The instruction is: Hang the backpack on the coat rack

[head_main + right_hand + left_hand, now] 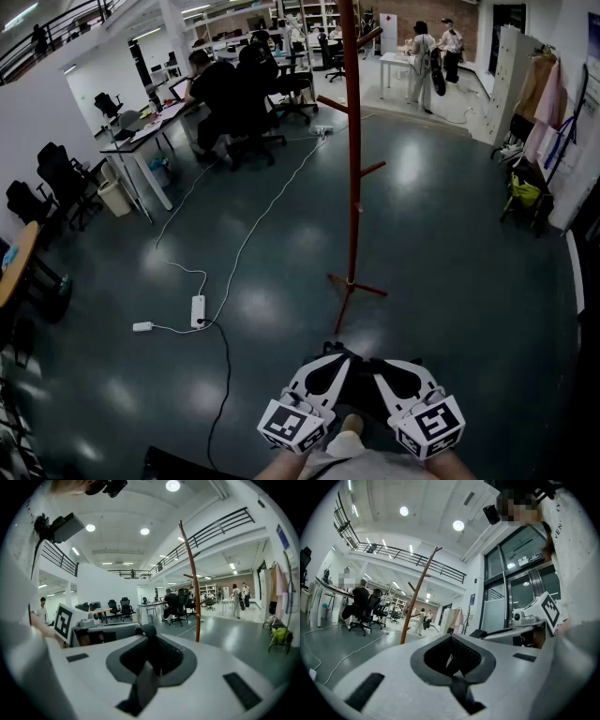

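**Both claws clamped on straps, coat rack straight ahead**

Nearest, at the bottom edge of the head view, the left gripper [330,361] and the right gripper [386,367] sit side by side and close together. Their marker cubes face the person and their white jaws point away over the floor.

In the left gripper view, the claw is pressed together on a black fabric strap [461,691] that runs up the middle of the white jaws into the dark pads. In the right gripper view, the claw is likewise pinched shut, on a dark grey fabric strap [143,686] that rises to a black loop at the pads.

Between and under the two grippers, the head view shows a black mass that appears to be the black backpack [361,380]. The grippers hide most of it, so its shape cannot be told. It is held low in front of the person and is not on the rack.

The tall red-brown coat rack [353,169] stands upright on the dark glossy floor [450,262], directly ahead of the grippers and well apart from them. Short pegs angle up from its pole, and its legs spread at the foot.

A white power strip [198,310] with a white cable lies on the floor to the left of the rack's foot. Farther back, seated people [220,94] on black office chairs work at a long white surface [141,141]. Hanging garments [544,98] show along the right wall.
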A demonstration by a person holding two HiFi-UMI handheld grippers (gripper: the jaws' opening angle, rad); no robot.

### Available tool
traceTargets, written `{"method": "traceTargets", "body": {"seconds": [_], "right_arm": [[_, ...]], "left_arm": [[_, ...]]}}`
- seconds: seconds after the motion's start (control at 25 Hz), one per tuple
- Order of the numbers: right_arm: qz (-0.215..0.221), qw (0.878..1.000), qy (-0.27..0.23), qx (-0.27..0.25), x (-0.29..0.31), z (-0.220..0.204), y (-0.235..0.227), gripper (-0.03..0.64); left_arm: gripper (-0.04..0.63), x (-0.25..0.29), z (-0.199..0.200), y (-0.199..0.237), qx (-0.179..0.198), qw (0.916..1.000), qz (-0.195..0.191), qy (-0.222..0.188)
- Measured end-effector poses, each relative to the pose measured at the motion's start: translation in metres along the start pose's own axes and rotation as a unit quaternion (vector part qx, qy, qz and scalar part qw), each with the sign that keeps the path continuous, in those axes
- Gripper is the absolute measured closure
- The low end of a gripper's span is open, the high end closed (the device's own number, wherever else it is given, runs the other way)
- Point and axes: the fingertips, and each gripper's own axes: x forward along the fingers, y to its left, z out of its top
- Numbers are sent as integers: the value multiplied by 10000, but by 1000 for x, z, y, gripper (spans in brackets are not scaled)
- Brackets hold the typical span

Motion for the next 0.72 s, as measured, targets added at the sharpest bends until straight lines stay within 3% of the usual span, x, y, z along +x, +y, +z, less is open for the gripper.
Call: {"method": "traceTargets", "body": {"seconds": [0.36,0.72], "right_arm": [[-23,10000,-64,-43,22,13,-43,574],[-4,9999,67,90,56,5,-83,574]], "left_arm": [[586,30,5,20,-36,9997,237,-41],[586,81,-9,52,-120,9999,89,84]]}}
